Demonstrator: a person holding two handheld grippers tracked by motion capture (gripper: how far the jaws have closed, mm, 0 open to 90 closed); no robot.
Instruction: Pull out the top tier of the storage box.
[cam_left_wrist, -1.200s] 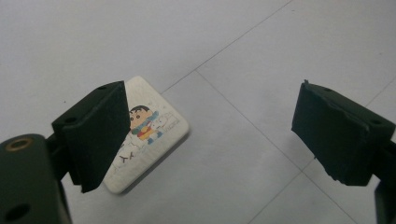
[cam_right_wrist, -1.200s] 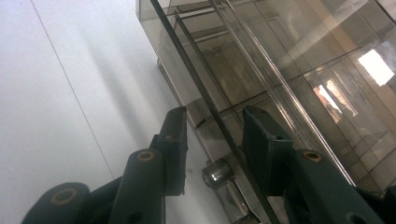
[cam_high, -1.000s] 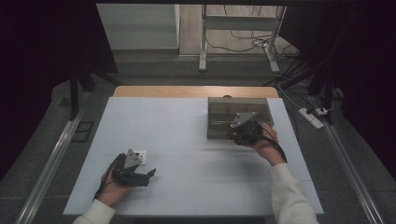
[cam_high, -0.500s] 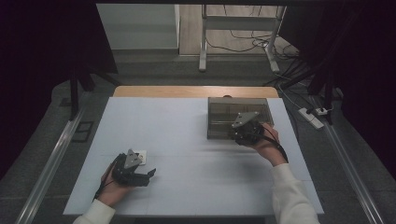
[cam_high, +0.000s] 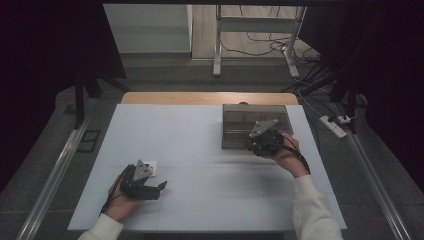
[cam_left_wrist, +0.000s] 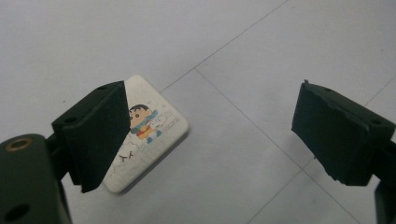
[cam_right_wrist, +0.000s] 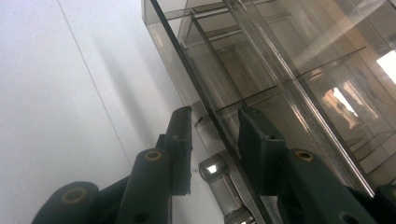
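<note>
While the right gripper (cam_right_wrist: 212, 140) has its fingers closing astride the box (cam_high: 250, 122) wall, the left gripper (cam_left_wrist: 210, 135) fingers stand spread over open table (cam_high: 200, 150), one hiding part of the card (cam_left_wrist: 149, 135).

clear box (cam_high: 255, 125) | compartmented, upright | table's far right; cartoon card (cam_left_wrist: 144, 135) | flat, near-left

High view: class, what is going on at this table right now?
A person works at a white table with a claw in each hand. The right claw straddles the front wall of a clear box, one jaw outside and one inside; its jaws have just been closing, with that wall between them, though whether the pads press it yet is unclear. The left claw rests open near the table's front, beside a small cartoon card lying flat.
</note>
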